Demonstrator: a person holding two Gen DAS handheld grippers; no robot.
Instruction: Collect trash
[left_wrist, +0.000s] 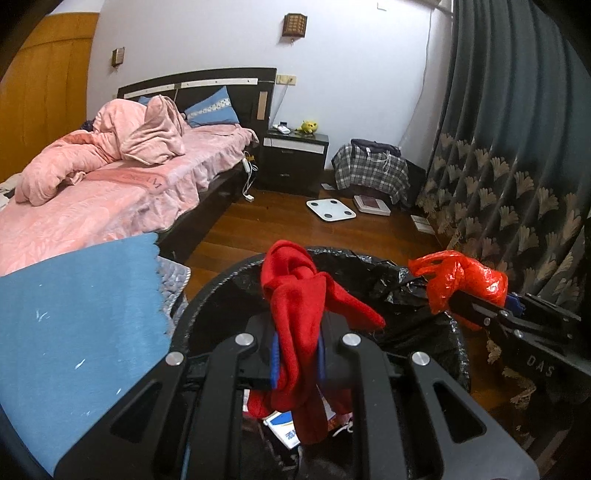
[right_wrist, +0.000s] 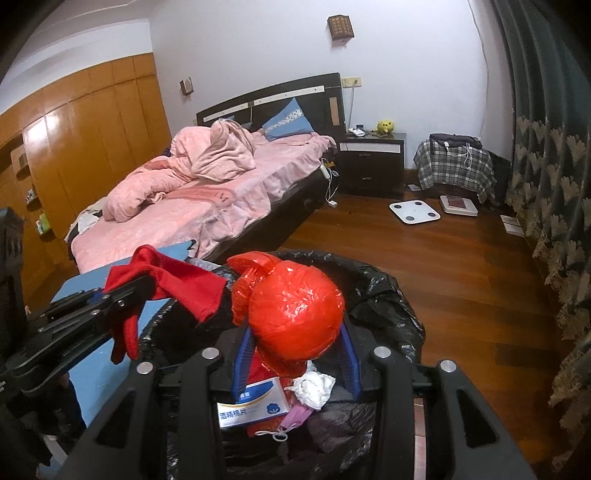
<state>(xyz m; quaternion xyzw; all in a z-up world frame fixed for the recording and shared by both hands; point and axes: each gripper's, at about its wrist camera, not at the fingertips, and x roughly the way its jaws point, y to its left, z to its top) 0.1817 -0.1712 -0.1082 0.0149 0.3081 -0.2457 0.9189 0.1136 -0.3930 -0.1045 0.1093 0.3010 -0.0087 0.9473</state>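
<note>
The red cloth (left_wrist: 306, 314) and the red bag (right_wrist: 295, 317) both hang over the bin (right_wrist: 391, 291), so the drop is in hand. The left gripper (left_wrist: 298, 354) is pinched nearly closed on the cloth; the right gripper (right_wrist: 295, 354), part open, clamps the bag. Next, probably, both let go. The bed (right_wrist: 207, 221) is near the bin's left rim; bare floor (right_wrist: 461, 258) lies to its right.

Red cloth (left_wrist: 299, 295); red bag (right_wrist: 295, 314); black bin liner (right_wrist: 384, 295); pink bedding (right_wrist: 207, 199).

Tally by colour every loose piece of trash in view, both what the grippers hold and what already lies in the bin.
Red: 2, the red cloth and the red plastic bag, each held over the bin
White: 2, the box and the crumpled tissue
Pink: 1, the face mask
Total: 5
</note>
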